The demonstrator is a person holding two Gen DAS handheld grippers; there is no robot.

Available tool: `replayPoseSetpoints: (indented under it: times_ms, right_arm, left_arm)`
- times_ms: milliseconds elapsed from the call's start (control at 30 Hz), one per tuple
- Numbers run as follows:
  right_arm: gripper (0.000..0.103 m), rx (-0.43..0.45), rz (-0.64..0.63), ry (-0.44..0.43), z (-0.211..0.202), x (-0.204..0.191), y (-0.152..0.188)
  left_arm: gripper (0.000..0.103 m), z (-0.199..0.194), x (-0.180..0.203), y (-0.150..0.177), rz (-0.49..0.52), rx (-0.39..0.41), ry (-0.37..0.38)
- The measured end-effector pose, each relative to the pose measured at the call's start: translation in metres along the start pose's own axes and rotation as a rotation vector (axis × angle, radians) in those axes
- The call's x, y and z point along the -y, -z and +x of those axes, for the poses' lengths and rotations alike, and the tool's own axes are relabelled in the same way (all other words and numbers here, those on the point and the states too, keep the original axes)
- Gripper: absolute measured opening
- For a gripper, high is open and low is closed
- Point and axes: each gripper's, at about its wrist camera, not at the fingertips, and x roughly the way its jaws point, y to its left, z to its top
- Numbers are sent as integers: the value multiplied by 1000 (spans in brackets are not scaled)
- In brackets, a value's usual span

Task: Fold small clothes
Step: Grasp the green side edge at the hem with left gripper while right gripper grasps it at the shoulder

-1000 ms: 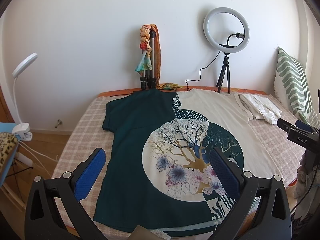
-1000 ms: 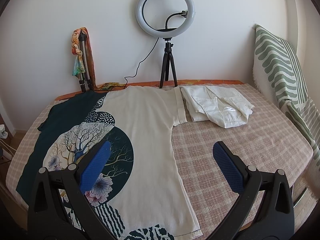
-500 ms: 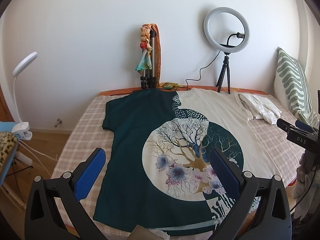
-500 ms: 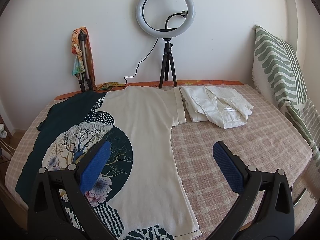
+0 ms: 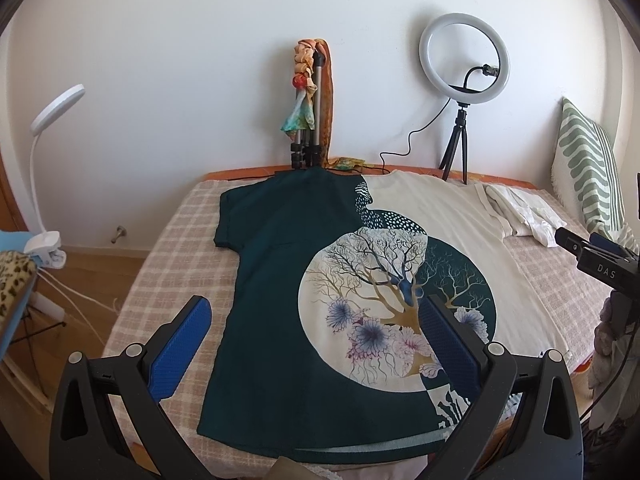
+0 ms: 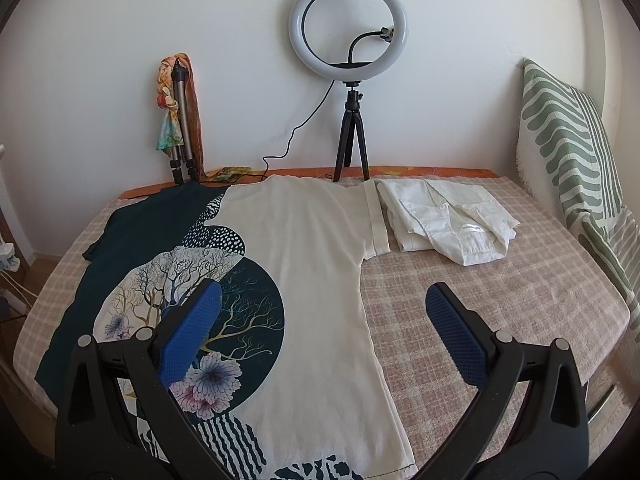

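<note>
A T-shirt [image 5: 288, 280], half dark teal and half cream w/ a round tree print, is lying flat and face-up on a bed [image 5: 176, 236] covered in checked cloth. Its collar is pointing toward the far edge by the wall; its hem is lying along the near edge, so the long axis is running near-to-far, straight ahead of both grippers.

The left gripper [image 5: 316, 344] is hovering above the near edge w/ jaws wide apart, holding nothing; the teal half and its hem are sitting right below and ahead of it. The right gripper [image 6: 324, 336] is likewise gaping wide and empty, hanging over the cream half [image 6: 316, 256] near the hem's right corner. Each hand is thus nearer its own side of the hem.

A folded white garment [image 6: 444, 220] is resting at the far right corner, just beside the cream sleeve and possibly touching it, so room on that side is tight. Bare checked cloth is lying open on the near right and along the left edge. A ring light [image 6: 349, 26] on a small tripod and a striped pillow [image 6: 572, 148] are standing at the bed's far and right edges.
</note>
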Motion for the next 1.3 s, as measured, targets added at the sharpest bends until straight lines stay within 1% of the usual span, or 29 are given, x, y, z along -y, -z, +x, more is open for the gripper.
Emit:
replayPoseSetpoints:
  times_ms: [133, 267, 300, 333, 400, 467, 533, 567, 600, 633, 700, 767, 800, 833, 900, 1000, 1133, 1200, 1300]
  right_arm:
    - [103, 13, -2, -37, -1, -9, -4]
    - [103, 24, -25, -106, -3, -25, -14]
    - [103, 9, -34, -139, -2, -31, -19]
    - [103, -6, -36, -173, -1, -36, -24]
    - [103, -32, -42, -244, 3, -49, -36]
    - [103, -60, -46, -303, 7, -65, -51]
    - [103, -96, -47, -353, 15, -82, -65]
    - [103, -109, -46, -372, 20, -90, -72]
    - [103, -123, -45, -390, 24, -100, -78]
    - [103, -132, -44, -405, 28, -109, -84]
    - [97, -144, -60, -439, 38, -132, -95]
    - [91, -165, -102, -459, 51, -158, -104]
    - [86, -180, -118, -473, 57, -170, -109]
    - [84, -199, -136, -487, 65, -183, -113]
    - [79, -246, -171, -527, 80, -211, -121]
    - [76, -297, -212, -568, 103, -251, -134]
    - [74, -377, -263, -608, 142, -307, -146]
    - [72, -415, -266, -606, 163, -333, -146]
    - [71, -474, -264, -604, 199, -368, -141]
  left_arm:
    - [103, 7, -14, 10, -30, -43, 9]
    - [100, 7, -34, 22, -73, -41, 12]
    - [99, 6, -41, 25, -93, -40, 19]
    - [94, 6, -47, 28, -113, -39, 26]
    - [90, 6, -60, 33, -145, -52, 25]
    - [89, 8, -75, 42, -184, -73, 11]
    - [80, 11, -87, 51, -216, -98, 10]
    - [77, 13, -92, 55, -229, -111, 10]
    - [70, 15, -97, 60, -239, -124, 9]
    - [61, 17, -101, 64, -248, -137, 14]
    - [57, 24, -109, 72, -280, -178, 29]
    - [56, 34, -117, 81, -323, -226, 55]
    - [52, 38, -119, 84, -338, -248, 66]
    - [47, 41, -121, 88, -347, -263, 74]
    - [43, 47, -122, 92, -348, -285, 74]
    - [38, 53, -125, 98, -360, -309, 90]
    - [36, 66, -126, 103, -390, -361, 146]
    - [35, 66, -125, 102, -391, -356, 160]
    - [29, 68, -125, 102, -398, -359, 182]
